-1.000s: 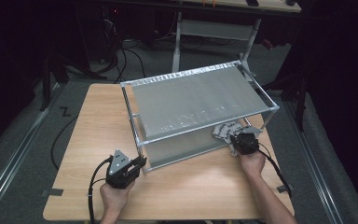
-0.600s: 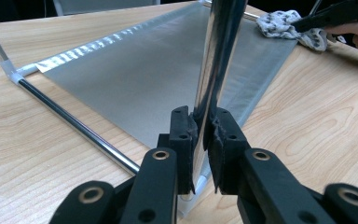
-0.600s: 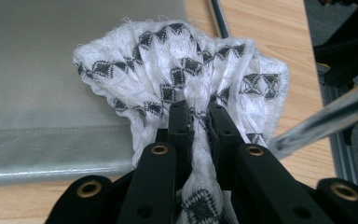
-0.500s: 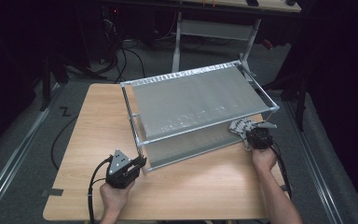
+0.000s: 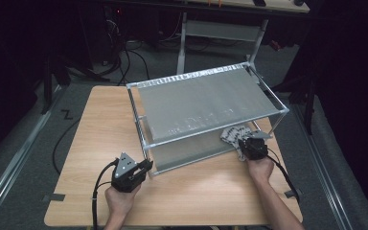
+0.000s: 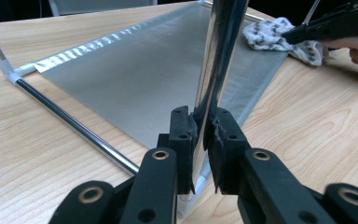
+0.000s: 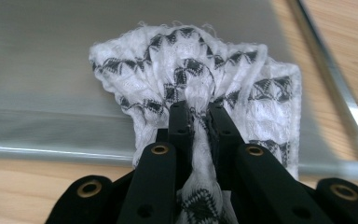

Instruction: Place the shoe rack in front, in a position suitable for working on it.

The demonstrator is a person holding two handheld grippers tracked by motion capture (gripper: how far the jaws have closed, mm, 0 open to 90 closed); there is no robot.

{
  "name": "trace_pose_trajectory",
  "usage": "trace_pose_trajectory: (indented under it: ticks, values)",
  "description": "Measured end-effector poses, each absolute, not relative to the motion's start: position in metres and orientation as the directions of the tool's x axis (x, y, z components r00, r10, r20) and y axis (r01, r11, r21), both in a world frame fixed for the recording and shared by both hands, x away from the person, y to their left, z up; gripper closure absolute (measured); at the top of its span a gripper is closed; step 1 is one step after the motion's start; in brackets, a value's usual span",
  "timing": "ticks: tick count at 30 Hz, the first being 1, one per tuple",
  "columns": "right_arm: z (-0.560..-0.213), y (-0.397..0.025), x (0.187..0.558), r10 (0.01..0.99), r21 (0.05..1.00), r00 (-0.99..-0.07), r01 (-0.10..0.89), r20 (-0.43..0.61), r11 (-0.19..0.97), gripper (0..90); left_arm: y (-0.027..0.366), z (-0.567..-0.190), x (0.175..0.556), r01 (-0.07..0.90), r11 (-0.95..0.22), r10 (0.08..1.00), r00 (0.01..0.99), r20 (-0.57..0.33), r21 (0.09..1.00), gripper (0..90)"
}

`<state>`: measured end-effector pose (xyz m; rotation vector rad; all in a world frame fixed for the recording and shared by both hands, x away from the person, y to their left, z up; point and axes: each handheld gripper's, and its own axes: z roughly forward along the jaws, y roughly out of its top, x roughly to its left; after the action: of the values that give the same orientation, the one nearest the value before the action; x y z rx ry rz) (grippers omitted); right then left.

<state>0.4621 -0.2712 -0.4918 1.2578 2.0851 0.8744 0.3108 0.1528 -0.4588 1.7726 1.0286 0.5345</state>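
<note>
High view: wooden table (image 5: 96, 129). Near left, left gripper (image 5: 146, 166), jaws clamped on the chrome corner post (image 6: 219, 60) of a two-tier metal shelf rack (image 5: 206, 103). Near right, right gripper (image 5: 242, 144), jaws closed on a bunched black-and-white patterned cloth (image 7: 196, 88), which lies on the right end of the rack's lower shelf (image 7: 42, 56). Far: upper shelf, grey panel

Just the background stuff

Wooden table (image 5: 91, 134), grey floor (image 5: 24, 143) with black cables (image 5: 129, 60), and a metal stand (image 5: 220, 31) behind in the dark.
</note>
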Motion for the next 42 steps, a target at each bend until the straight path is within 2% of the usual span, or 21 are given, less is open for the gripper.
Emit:
trace_pose_trajectory:
  ticks: [21,29,32,37,42]
  values:
    - [-0.495,-0.21,0.435,0.818,0.77,-0.568,0.483,-0.087,0.417,82.0,0.144,-0.458,0.319,0.402,-0.168,0.829,0.552,-0.092,0.9,80.2]
    - [-0.495,-0.187,0.424,0.771,0.768,-0.625,0.433,-0.12,0.471,82.1,0.137,-0.459,0.324,0.403,-0.163,0.826,0.555,-0.099,0.901,80.1]
    - [-0.495,-0.179,0.418,0.756,0.78,-0.649,0.428,-0.087,0.457,82.0,0.135,-0.459,0.325,0.403,-0.159,0.826,0.554,-0.101,0.901,80.1]
    - [-0.493,-0.169,0.41,0.721,0.772,-0.685,0.402,-0.102,0.492,82.0,0.131,-0.458,0.327,0.404,-0.164,0.825,0.556,-0.099,0.9,80.1]
    - [-0.496,-0.164,0.403,0.708,0.787,-0.704,0.405,-0.056,0.465,82.0,0.13,-0.458,0.327,0.404,-0.159,0.827,0.552,-0.101,0.901,80.1]
